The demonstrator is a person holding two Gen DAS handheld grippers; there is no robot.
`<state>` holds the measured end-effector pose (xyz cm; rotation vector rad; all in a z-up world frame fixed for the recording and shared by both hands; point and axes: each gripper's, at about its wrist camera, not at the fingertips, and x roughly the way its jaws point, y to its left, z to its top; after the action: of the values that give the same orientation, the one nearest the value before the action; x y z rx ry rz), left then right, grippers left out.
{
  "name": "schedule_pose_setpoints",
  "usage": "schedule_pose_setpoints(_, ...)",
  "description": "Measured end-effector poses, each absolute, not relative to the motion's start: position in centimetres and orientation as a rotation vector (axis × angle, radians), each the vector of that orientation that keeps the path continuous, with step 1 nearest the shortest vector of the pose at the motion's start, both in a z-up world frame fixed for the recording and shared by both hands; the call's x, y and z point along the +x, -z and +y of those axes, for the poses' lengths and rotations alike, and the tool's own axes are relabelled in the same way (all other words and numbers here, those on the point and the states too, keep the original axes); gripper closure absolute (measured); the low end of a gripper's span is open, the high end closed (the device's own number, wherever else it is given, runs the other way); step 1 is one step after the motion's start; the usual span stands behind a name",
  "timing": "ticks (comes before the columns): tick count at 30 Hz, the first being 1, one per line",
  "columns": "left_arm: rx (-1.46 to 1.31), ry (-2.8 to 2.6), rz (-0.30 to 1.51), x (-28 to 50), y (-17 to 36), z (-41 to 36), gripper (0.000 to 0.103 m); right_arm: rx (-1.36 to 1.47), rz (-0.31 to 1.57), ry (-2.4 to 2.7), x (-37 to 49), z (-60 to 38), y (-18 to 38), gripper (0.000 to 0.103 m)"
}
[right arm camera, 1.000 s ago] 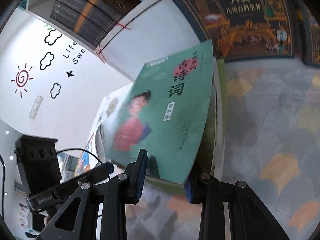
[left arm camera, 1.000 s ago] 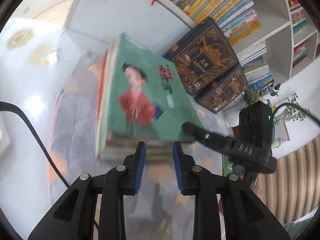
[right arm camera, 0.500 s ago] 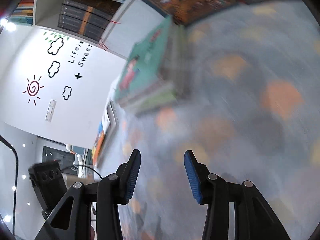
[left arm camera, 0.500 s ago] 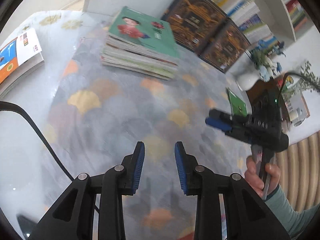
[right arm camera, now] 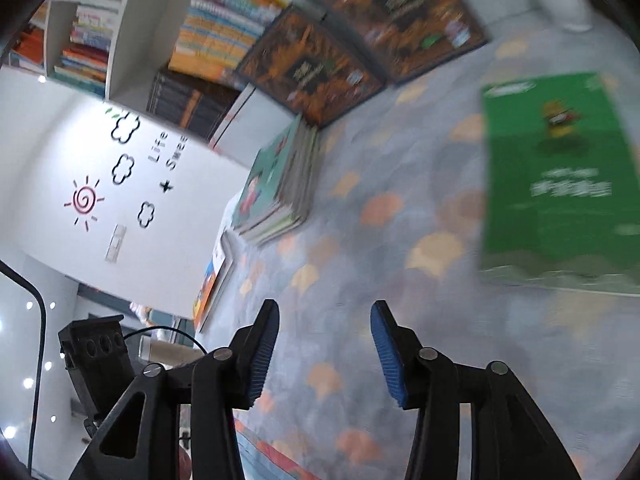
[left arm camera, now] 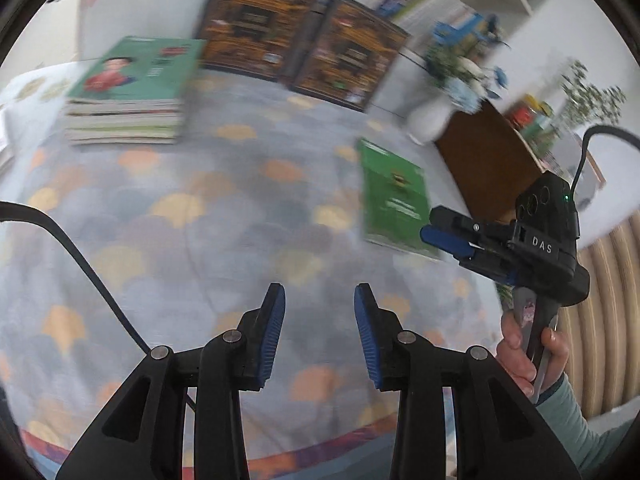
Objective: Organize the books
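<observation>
A stack of books (left arm camera: 128, 96) topped by a teal cover with a red-robed child lies on the patterned rug at the far left; the right wrist view shows the same stack of books (right arm camera: 280, 188) at centre left. A single green book (left arm camera: 394, 200) lies flat on the rug to the right, and it fills the upper right as the green book (right arm camera: 556, 184). My left gripper (left arm camera: 320, 332) hovers over bare rug, its jaws opening with nothing between them. My right gripper (right arm camera: 324, 350) is opening too and holds nothing; the left wrist view shows the right gripper (left arm camera: 446, 236) beside the green book's near corner.
Two large dark ornate books (left arm camera: 304, 36) lean against a white bookshelf (right arm camera: 120, 40) full of books. A white vase with flowers (left arm camera: 440, 116) and a brown board (left arm camera: 488, 160) stand at the right. Another book (right arm camera: 212, 280) lies at the rug's left edge.
Both grippers have pulled back from the teal-topped stack, which they were close against a second ago, and swung right. The green book has come into view. Both pairs of jaws stand wider.
</observation>
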<state>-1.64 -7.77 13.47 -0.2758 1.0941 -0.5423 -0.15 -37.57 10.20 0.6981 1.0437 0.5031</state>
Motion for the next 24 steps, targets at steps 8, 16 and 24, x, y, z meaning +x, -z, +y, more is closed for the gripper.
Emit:
schedule_pose_setpoints(8, -0.248, 0.69, 1.174, -1.4, -12.5, -16.5, 0.056, 0.766, 1.038, -0.284, -4.9, -47.8, -10.0, 0.048)
schedule_pose_setpoints(16, -0.198, 0.745, 1.18, 2.4, -12.2, -22.3, 0.027, 0.697, 1.067, -0.109, -5.9, -52.2, -9.2, 0.046)
schedule_pose_setpoints(24, -0.208, 0.637, 1.212, 6.8, -8.2, -23.6, 0.043, 0.542, 1.118, 0.048, -0.3, -51.2, -6.4, 0.03)
